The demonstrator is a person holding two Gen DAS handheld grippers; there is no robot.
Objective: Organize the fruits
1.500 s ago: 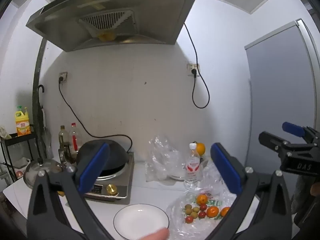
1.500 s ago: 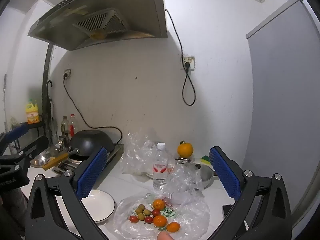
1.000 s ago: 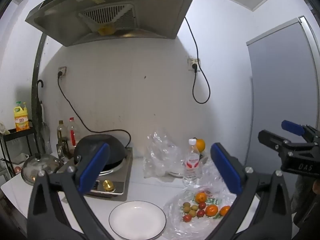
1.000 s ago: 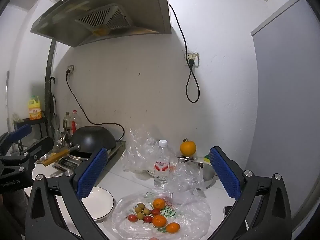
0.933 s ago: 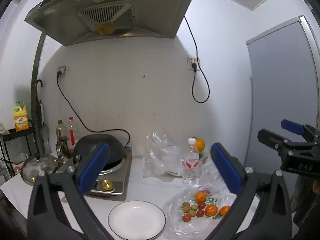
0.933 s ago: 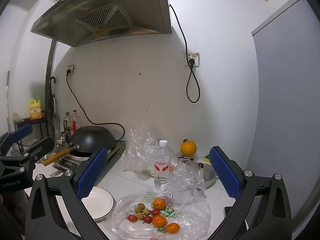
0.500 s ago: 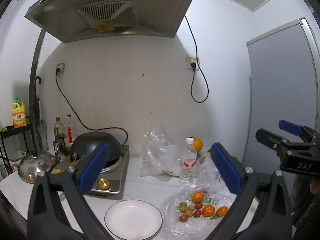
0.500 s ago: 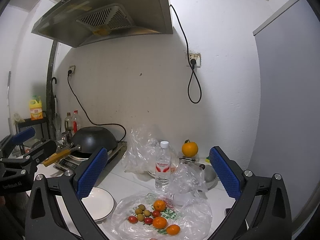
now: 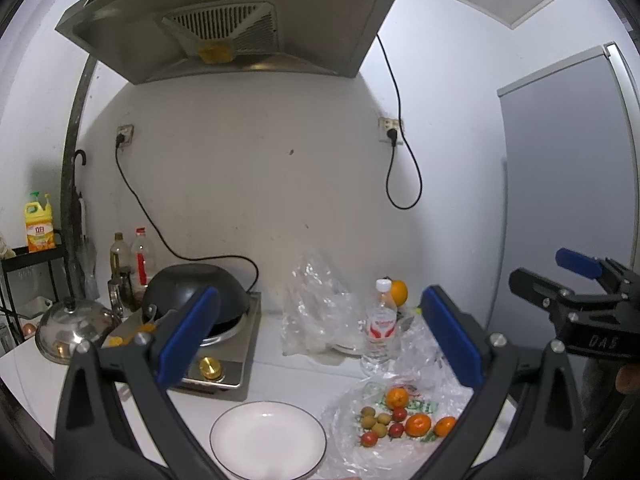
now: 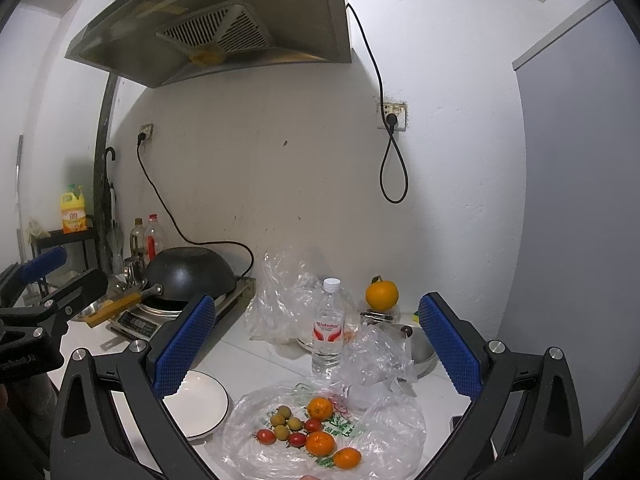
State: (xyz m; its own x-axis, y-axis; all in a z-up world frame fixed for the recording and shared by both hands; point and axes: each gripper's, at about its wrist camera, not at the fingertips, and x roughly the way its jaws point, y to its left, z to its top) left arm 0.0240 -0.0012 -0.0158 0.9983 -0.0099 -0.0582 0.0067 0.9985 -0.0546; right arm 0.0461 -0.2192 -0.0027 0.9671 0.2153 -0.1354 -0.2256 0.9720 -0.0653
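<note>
Small oranges [image 10: 319, 442], red cherry tomatoes [image 10: 296, 439] and tan longans [image 10: 283, 413] lie on a flattened clear plastic bag [image 10: 384, 432] on the white counter. An empty white plate [image 9: 267, 438] with a dark rim sits left of the bag; it also shows in the right wrist view [image 10: 198, 404]. The fruits also show in the left wrist view [image 9: 417, 425]. My left gripper [image 9: 319, 334] is open and empty, high above plate and bag. My right gripper [image 10: 316, 340] is open and empty above the bag.
A water bottle [image 10: 329, 326] stands behind the bag, with crumpled plastic bags [image 10: 280, 304], a larger orange [image 10: 382, 294] and a metal bowl [image 10: 420, 350]. A black wok [image 9: 196, 292] sits on an induction cooker [image 9: 224, 364]. A metal lid [image 9: 74, 332] and bottles [image 9: 140, 256] are at the left.
Both grippers have risen slightly, so the plate and fruit sit a little lower and farther in view. A fingertip at the bottom edge has gone from the left view. The jaws stay open.
</note>
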